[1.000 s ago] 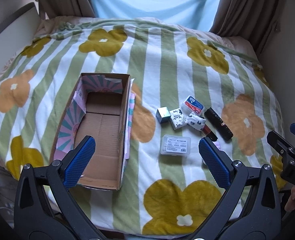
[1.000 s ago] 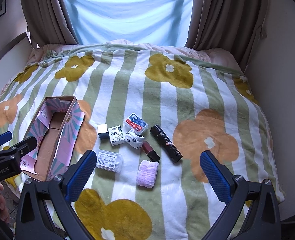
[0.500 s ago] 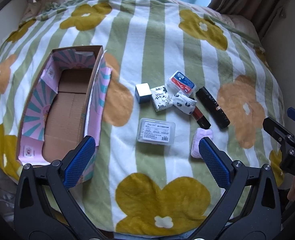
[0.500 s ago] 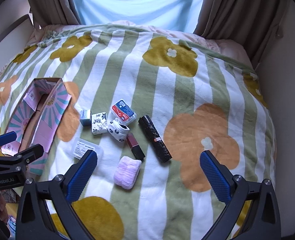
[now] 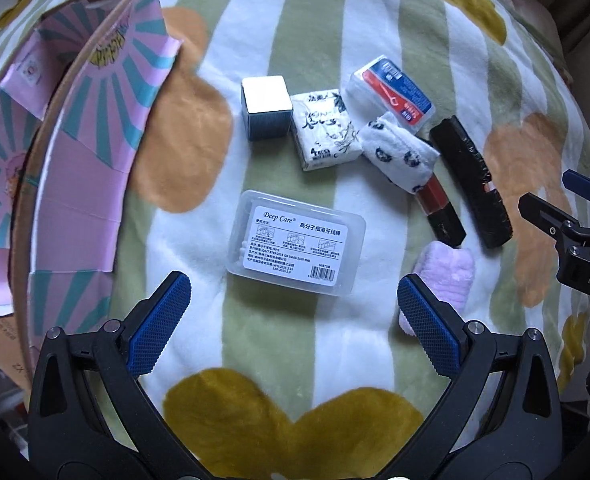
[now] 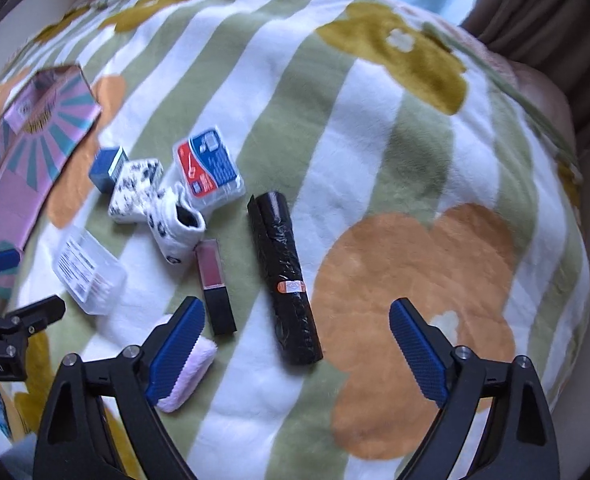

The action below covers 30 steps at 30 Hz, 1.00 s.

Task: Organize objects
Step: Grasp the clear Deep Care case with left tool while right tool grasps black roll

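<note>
Box: an open cardboard box (image 5: 75, 184) was seen on the blanket (image 5: 295, 20), left of the clear floss case (image 5: 297, 242).
Clear floss case: judged light, stiff and slick; best taken across its short sides.
Left gripper (image 5: 295, 318): fingers were held wide, empty, just below the case, lower and closer than a second ago.
Lipstick (image 6: 215, 286): right of the case; judged small, hard, apt to roll.
Black roll (image 6: 285, 276): further right of the case; judged light, yielding, slippery film; mid-length grip advised.
Right gripper (image 6: 297, 348): jaws had just been narrowing, nothing pressed, the roll's near end between them.
</note>
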Each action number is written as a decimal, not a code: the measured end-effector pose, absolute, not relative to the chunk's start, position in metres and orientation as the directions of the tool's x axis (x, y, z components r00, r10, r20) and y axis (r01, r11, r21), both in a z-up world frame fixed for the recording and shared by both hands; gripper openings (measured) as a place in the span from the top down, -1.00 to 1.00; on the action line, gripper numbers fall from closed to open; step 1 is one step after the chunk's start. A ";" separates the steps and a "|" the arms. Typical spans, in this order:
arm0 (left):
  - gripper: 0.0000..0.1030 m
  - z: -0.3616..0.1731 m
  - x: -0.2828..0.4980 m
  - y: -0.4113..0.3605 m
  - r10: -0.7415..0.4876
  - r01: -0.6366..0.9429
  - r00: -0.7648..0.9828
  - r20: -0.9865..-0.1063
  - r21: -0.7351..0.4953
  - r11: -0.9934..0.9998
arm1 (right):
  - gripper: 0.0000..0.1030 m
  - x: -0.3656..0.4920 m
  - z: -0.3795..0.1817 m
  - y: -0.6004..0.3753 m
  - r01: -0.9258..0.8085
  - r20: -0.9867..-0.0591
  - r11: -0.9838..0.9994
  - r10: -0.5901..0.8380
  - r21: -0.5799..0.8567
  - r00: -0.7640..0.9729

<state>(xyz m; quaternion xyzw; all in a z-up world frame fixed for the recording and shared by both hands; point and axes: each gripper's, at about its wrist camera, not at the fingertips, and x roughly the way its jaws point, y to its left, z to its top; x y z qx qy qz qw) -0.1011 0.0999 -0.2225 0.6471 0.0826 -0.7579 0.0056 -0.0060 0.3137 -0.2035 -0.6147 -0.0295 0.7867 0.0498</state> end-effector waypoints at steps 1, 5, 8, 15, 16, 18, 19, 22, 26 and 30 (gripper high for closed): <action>-0.99 -0.229 -0.104 0.100 0.095 0.123 -0.154 -0.983 -0.115 -0.986 | -0.64 -0.010 -0.210 0.314 -0.029 -0.967 -0.994 0.109 -0.105 -0.231; -0.99 -0.254 -0.114 0.104 0.086 0.130 -0.126 -0.988 -0.103 -0.986 | -0.62 -0.025 -0.234 0.320 0.017 -0.976 -0.996 0.087 -0.092 -0.199; -0.98 -0.271 -0.120 0.109 0.074 0.123 -0.091 -0.993 -0.085 -0.989 | -0.50 -0.034 -0.249 0.324 0.039 -0.983 -0.996 0.073 -0.081 -0.171; -0.79 -0.288 -0.127 0.112 0.075 0.129 -0.055 -0.996 -0.081 -0.988 | -0.01 -0.045 -0.269 0.326 0.105 -0.991 -0.992 0.054 -0.067 -0.122; -0.79 -0.290 -0.128 0.112 0.079 0.132 -0.051 -0.996 -0.085 -0.988 | 0.11 -0.045 -0.271 0.326 0.114 -0.992 -0.991 0.055 -0.068 -0.115; -0.78 -0.292 -0.128 0.112 0.084 0.136 -0.054 -0.995 -0.090 -0.987 | 0.38 -0.045 -0.276 0.326 0.124 -0.995 -0.991 0.036 -0.048 -0.094; -0.78 -0.293 -0.128 0.112 0.086 0.137 -0.052 -0.995 -0.093 -0.986 | 0.46 -0.044 -0.277 0.326 0.123 -0.995 -0.992 0.029 -0.040 -0.091; -0.78 -0.295 -0.127 0.112 0.092 0.137 -0.053 -0.994 -0.098 -0.986 | 0.49 -0.042 -0.276 0.325 0.115 -0.995 -0.992 0.041 -0.051 -0.094; -0.77 -0.295 -0.126 0.112 0.101 0.138 -0.050 -0.994 -0.107 -0.985 | 0.50 -0.038 -0.271 0.330 0.090 -0.995 -0.995 0.031 -0.040 -0.096; -0.77 -0.292 -0.125 0.112 0.101 0.143 -0.067 -0.993 -0.109 -0.984 | 0.51 -0.032 -0.263 0.334 0.050 -0.994 -0.998 0.029 -0.035 -0.103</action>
